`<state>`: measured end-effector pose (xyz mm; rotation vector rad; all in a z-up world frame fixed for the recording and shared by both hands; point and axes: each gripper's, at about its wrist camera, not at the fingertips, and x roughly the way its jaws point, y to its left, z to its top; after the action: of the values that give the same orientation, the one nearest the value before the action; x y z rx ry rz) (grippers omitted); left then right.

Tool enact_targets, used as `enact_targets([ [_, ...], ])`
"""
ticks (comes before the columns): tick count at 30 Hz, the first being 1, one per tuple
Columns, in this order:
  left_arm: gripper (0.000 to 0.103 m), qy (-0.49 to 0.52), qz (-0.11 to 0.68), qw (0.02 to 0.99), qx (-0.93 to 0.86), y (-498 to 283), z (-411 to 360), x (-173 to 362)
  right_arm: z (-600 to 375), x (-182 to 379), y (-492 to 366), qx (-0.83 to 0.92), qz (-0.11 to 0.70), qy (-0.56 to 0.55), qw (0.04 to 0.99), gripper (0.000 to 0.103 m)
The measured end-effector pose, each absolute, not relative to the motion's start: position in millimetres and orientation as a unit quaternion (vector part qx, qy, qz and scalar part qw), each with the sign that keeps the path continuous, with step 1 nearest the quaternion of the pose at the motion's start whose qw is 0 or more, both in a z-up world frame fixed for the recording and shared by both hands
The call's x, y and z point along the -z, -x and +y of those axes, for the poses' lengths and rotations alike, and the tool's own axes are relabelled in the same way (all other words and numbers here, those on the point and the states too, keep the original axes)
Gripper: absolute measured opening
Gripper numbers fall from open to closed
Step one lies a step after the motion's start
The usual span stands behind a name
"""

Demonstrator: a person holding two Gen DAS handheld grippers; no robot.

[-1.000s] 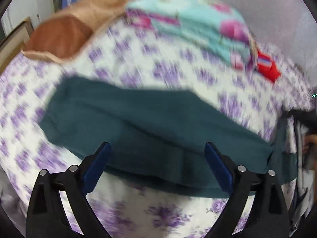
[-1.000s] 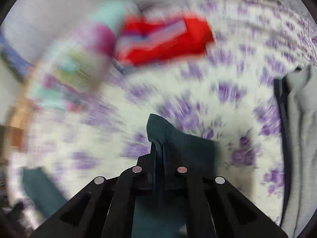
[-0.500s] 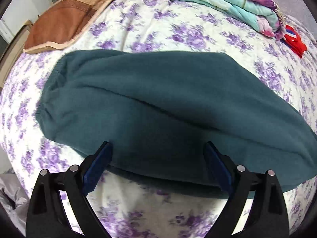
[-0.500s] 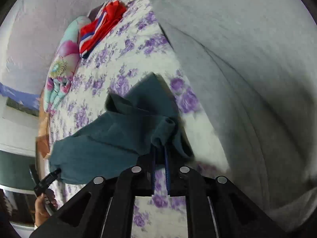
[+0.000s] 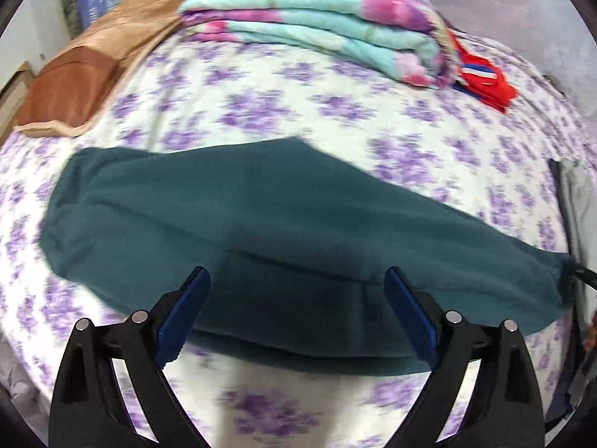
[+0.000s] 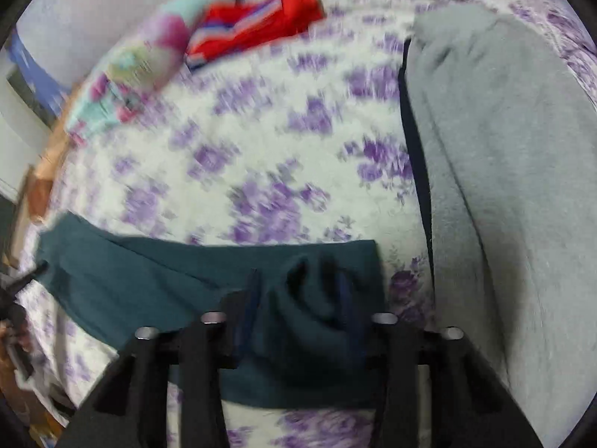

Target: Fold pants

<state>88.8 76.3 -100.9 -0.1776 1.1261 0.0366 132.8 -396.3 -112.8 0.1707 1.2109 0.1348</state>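
Left wrist view: the left gripper (image 5: 298,310) is hanging released, its blue pads spread wide and gripping nothing. The teal pants (image 5: 280,216) are lying flat on the purple-flowered bedsheet (image 5: 298,104), directly ahead of the pads and stretching well past both, doubled lengthwise with a layered edge nearest the fingers. Their right end is bunching into a gathered tip near the picture's rim. Beyond them a folded floral quilt (image 5: 317,18), a red garment (image 5: 485,78) and a brown pillow (image 5: 74,86) are lying, all softened by blur.

Right wrist view: the right gripper (image 6: 298,283) is standing with its jaws apart, having just been opening. A loose lump of the pants (image 6: 149,283) is sitting between the pads, which are looking released rather than clenched, though blur is smearing them. The rest is trailing off to the gripper's left. A grey garment (image 6: 503,168) is lying to its right, cut off by the rim.
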Motion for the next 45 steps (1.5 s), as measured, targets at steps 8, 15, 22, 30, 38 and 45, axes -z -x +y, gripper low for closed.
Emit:
enact_targets([
  [8, 0.091, 0.081, 0.571, 0.817, -0.026, -95, 62, 133, -429, 117, -129, -0.013, 0.542, -0.09, 0.836, 0.034],
  [15, 0.091, 0.086, 0.551, 0.829, -0.027, -89, 80, 112, -398, 73, -109, -0.031, 0.494, -0.05, 0.868, 0.053],
  [22, 0.092, 0.082, 0.588, 0.79, -0.156, -102, 145, 142, -387, 122, -110, -0.065, 0.616, -0.052, 0.784, 0.042],
  [30, 0.091, 0.101, 0.534, 0.827, -0.142, -89, 154, 111, -225, 69, -190, -0.272, 0.51, -0.031, 0.816, 0.063],
  [38, 0.094, 0.136, 0.571, 0.802, -0.116, -91, 159, 148, -6, 131, -251, -0.407, 0.562, 0.015, 0.72, 0.038],
  [45, 0.095, 0.112, 0.553, 0.82, -0.094, -64, 159, 151, 59, 148, -234, -0.457, 0.577, 0.129, 0.664, 0.008],
])
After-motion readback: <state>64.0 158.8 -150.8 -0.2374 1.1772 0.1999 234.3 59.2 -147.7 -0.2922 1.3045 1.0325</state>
